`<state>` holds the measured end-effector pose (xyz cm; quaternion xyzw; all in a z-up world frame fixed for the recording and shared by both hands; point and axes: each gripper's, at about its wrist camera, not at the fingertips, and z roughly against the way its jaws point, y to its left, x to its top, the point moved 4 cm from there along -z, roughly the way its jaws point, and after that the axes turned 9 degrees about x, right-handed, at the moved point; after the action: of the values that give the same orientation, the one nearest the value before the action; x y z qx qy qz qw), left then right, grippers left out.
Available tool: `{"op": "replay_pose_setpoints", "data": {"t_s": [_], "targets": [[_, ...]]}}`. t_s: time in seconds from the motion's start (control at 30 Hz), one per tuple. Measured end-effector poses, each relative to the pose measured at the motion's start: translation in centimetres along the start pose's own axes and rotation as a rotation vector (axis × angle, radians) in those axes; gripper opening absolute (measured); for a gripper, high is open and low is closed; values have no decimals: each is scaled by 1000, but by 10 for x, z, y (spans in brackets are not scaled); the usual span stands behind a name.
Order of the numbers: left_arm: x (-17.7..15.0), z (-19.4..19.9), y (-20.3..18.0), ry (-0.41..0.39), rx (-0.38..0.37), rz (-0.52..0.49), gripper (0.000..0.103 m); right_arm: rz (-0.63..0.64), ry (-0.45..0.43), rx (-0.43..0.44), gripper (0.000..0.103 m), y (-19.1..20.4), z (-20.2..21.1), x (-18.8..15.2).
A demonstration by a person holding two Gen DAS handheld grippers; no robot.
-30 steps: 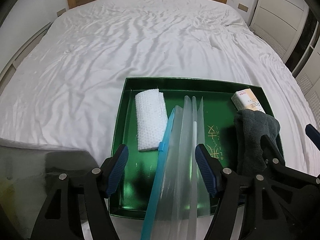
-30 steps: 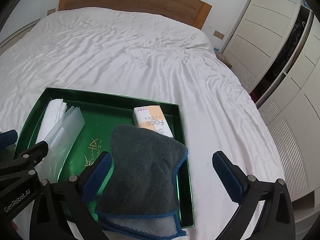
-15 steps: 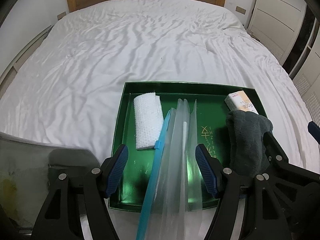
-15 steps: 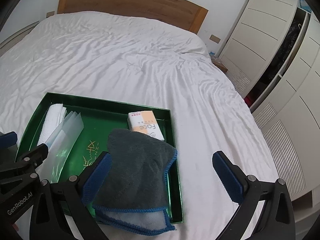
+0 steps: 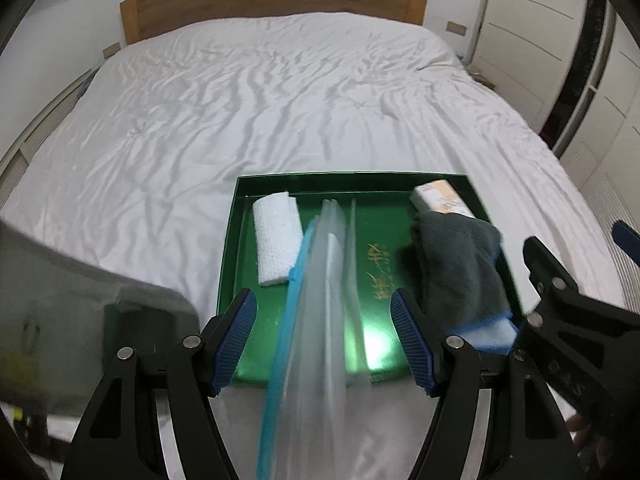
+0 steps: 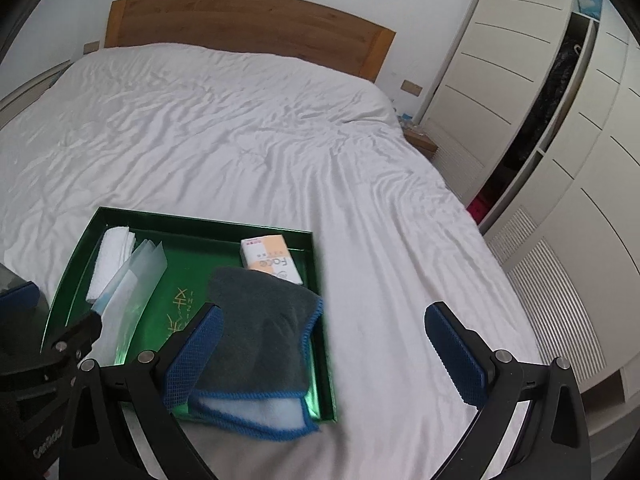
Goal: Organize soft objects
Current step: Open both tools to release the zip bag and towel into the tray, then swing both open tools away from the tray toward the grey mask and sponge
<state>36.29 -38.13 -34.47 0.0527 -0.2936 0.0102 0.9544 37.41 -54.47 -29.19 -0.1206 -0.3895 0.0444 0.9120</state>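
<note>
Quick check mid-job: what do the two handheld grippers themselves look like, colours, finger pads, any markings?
Both the left gripper and right gripper have black angular linkage frames with silver pivot bolts and blue cross-hatched finger pads. The left one's frame carries partly hidden white lettering in the right wrist view. No cables or sleeves visible.

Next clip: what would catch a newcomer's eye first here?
The shiny green tray on the white bed, near its foot. Inside lie a dark grey towel with blue trim on the right, a tissue pack behind it, a folded white cloth on the left, and clear zip bags between.
</note>
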Motion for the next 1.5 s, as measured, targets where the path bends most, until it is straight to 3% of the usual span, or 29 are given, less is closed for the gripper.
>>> {"op": "replay_pose_setpoints", "data": {"t_s": [0.23,0.5,0.63,0.77,1.0,1.2,1.3,1.5], "targets": [[-34,56,11,-16,-87,3,64,-33,-18,-10,103,-11,58,-24],[-87,122,78,-28,-137,-22,64,-33,-17,26,103,15,138,-56],[-117,148,128,-40,-102,-71,64,-25,-15,79,103,53,185,-72],[-158,163,196,-12,-20,-132,64,10,-10,132,103,100,223,-82],[-228,168,322,111,155,-177,64,35,0,250,103,177,271,-89],[-275,157,391,202,224,-169,64,65,20,325,103,237,290,-94],[-277,154,411,206,221,-156,64,58,32,340,103,258,294,-96],[-239,137,454,153,176,-136,64,63,59,388,103,296,289,-105]]}}
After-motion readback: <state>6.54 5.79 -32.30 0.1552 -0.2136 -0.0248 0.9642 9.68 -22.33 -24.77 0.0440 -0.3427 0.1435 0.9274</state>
